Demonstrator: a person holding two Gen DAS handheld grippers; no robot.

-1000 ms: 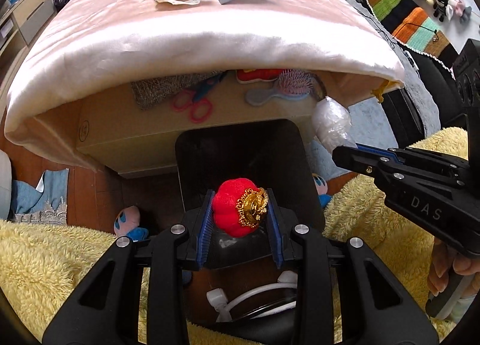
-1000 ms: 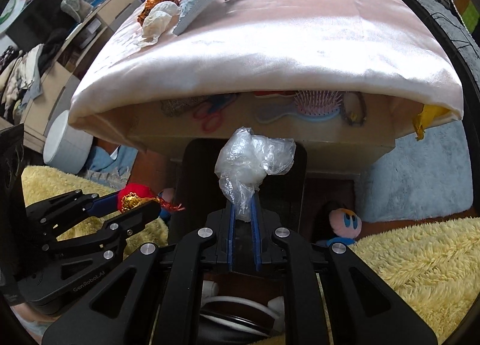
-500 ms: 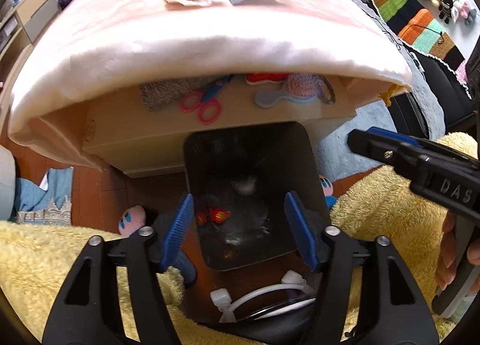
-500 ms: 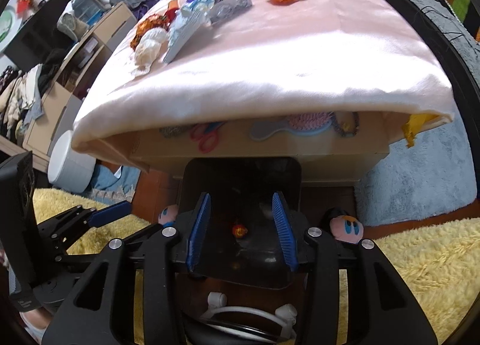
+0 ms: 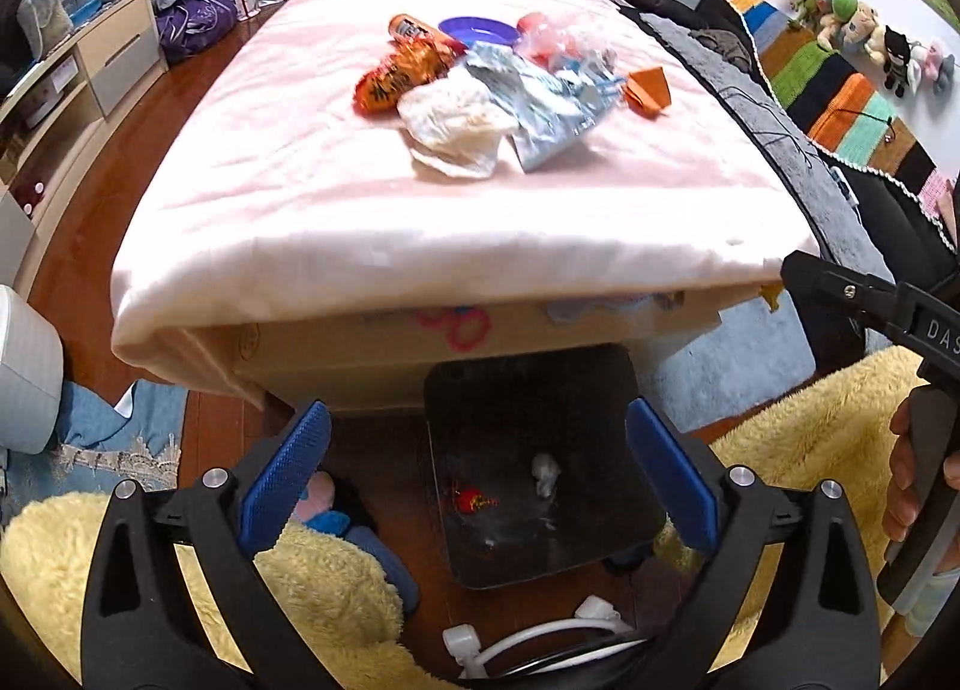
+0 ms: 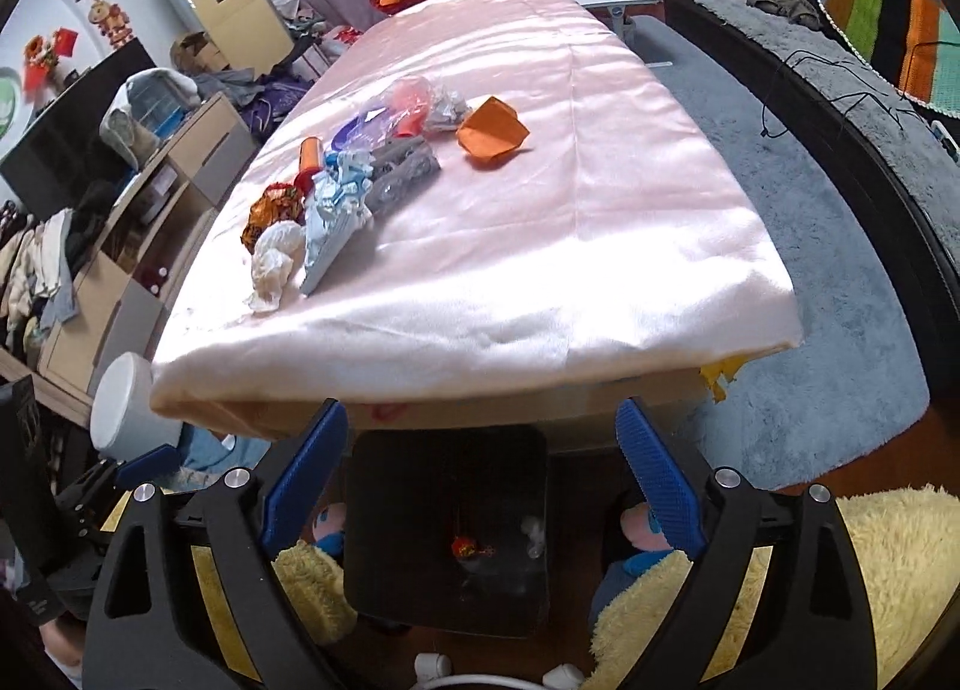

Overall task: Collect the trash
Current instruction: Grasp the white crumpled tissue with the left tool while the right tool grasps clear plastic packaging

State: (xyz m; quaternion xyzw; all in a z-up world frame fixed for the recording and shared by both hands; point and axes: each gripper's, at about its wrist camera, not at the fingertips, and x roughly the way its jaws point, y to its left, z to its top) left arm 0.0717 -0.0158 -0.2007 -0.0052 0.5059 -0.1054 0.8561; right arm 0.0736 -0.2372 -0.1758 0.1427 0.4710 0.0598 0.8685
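A black bin stands on the floor at the near end of the pink-covered table. Inside lie a red ornament and a clear plastic wad. My left gripper is open and empty above the bin. My right gripper is open and empty above the same bin. On the table lie a white crumpled wrapper, a silver foil bag, an orange snack bag and an orange folded paper; the paper also shows in the right wrist view.
A purple dish and pink plastic sit further back on the table. Yellow fluffy fabric lies both sides of the bin. A grey rug and dark sofa are right, drawers left.
Both grippers opened and dropped their loads, the red ornament and the plastic wad, into the bin. Both then rose, so the table top with its trash came into view.
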